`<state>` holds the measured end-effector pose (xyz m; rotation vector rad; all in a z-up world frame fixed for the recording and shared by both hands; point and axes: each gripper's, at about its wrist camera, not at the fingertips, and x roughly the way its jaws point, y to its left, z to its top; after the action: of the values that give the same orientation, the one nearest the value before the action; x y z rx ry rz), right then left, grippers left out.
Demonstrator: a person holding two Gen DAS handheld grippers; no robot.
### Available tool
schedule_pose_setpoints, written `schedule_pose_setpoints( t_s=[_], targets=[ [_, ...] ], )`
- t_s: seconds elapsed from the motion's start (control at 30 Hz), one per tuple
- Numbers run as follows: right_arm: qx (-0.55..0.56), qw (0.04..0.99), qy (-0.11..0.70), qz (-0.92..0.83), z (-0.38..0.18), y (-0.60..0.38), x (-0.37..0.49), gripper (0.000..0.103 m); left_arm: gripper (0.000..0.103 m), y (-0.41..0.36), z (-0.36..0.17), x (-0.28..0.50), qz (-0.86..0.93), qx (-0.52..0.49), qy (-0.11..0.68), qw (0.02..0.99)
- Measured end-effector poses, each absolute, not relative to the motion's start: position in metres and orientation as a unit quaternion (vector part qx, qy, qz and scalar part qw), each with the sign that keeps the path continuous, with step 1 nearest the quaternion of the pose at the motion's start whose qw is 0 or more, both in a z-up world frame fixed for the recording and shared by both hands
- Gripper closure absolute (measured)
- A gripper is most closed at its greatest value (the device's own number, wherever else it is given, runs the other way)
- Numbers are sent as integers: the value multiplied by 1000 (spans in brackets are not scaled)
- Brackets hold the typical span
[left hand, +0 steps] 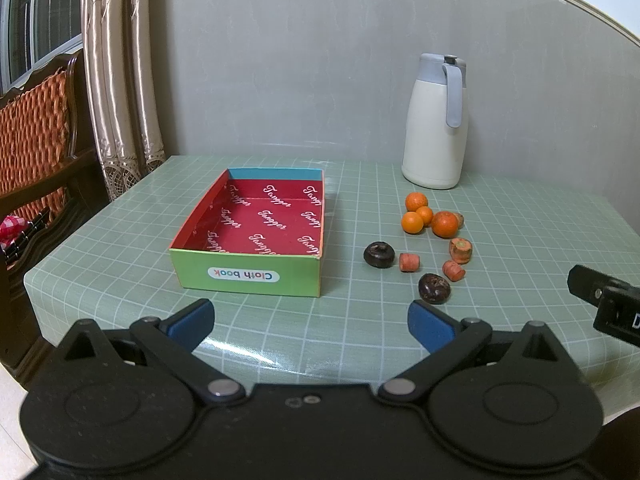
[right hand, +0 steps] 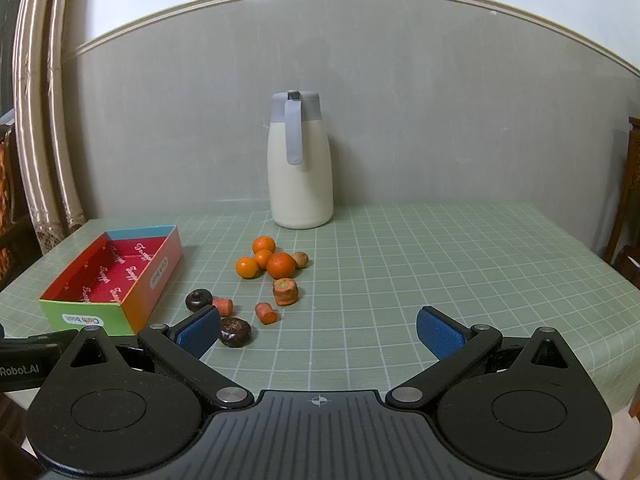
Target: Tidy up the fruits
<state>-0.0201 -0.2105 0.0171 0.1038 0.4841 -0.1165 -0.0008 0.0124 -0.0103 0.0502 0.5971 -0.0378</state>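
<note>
Nearest the camera is the left gripper point(left hand: 310, 320), its jaws spread wide and holding nothing, low above the near edge of the surface point(left hand: 120, 240). Just beyond it stands the open cardboard box point(left hand: 244, 276), red inside and with no fruit in it. To the right of the box, well apart from it, the produce lies loose: two dark round fruits point(left hand: 379, 254), some cut carrot pieces point(left hand: 409, 262), and behind them a tight cluster of small oranges point(left hand: 445, 224). A white thermos jug point(left hand: 435, 128) stands at the back near the wall. The right gripper point(right hand: 318, 330) also has its jaws fully apart and empty, level and pointing forward, with the nearest dark fruit point(right hand: 235, 332) just beside its left pad. I judge nothing is sorted yet. A good first pick would be this near dark fruit: center the jaws over it, close gently because it may roll, then carry it left to the box.
</note>
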Motion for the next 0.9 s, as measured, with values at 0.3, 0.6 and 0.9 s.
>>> schedule_pose_setpoints(
  t_s=[0.3,0.6,0.9],
  targets=[
    [50,968,238,-58,17,-209,-19,0,6,13,-10,-1,-19,25,294,955],
    [52,968,239,-59,17,-210,-18,0,6,11,-10,0,-18,31,292,956],
    [59,967,240,-61,10,-218,-15,0,6,3,-12,5,-21,43,297,954]
  ],
)
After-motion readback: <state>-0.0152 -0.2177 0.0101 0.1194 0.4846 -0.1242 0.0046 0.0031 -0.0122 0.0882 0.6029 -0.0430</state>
